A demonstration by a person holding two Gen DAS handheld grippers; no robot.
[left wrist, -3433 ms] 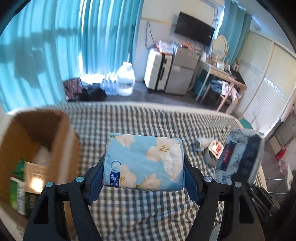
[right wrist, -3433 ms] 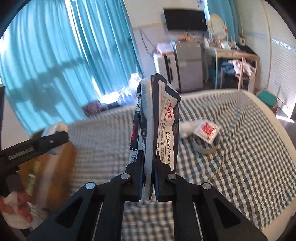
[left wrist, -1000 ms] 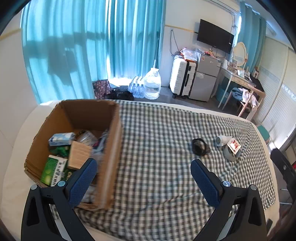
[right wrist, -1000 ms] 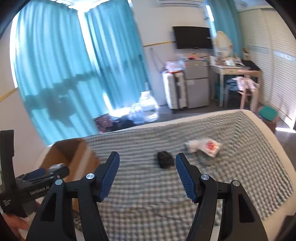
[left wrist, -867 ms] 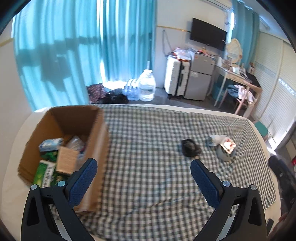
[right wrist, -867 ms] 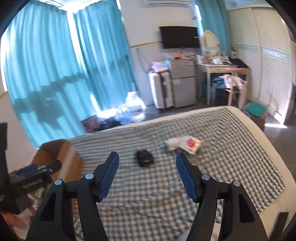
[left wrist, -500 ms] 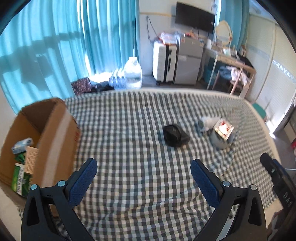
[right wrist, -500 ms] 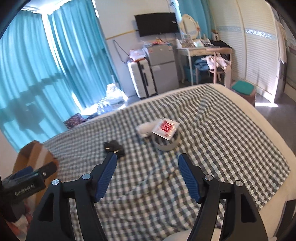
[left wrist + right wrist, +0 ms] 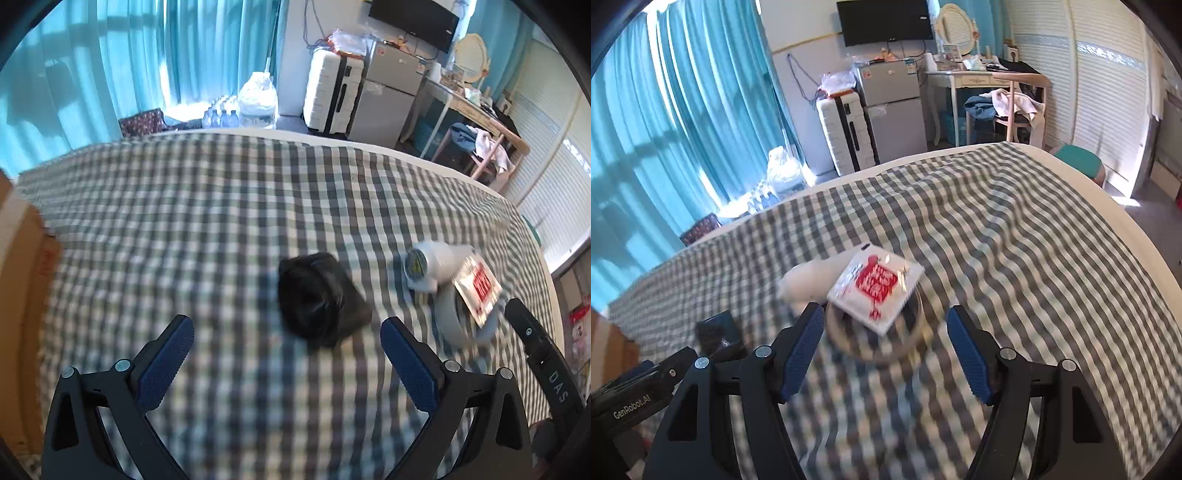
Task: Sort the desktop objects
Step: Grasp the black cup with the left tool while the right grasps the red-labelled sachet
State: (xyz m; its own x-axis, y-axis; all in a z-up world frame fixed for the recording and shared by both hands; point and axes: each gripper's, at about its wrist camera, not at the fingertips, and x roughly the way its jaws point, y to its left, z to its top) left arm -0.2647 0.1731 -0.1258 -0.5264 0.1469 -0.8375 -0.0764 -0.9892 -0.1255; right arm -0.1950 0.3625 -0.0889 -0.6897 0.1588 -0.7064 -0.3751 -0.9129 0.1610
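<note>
Black pouch [image 9: 321, 299] lies just ahead of the left gripper [image 9: 284, 354], whose jaws stand spread and empty; it looks soft and light (likely to crumple), so take it across its middle. Right gripper [image 9: 886, 347] jaws, also wide apart with nothing between them, frame a red-and-white packet [image 9: 877, 286] resting on a tape roll [image 9: 875, 332], beside a white bottle [image 9: 809, 282] on the checked bedspread [image 9: 1015, 258].

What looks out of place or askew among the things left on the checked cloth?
The red-and-white packet lies tilted across the rim of the grey ring rather than flat on the checked cloth, with a white bottle lying on its side against them. The black pouch looks crumpled. Nothing is spilled.
</note>
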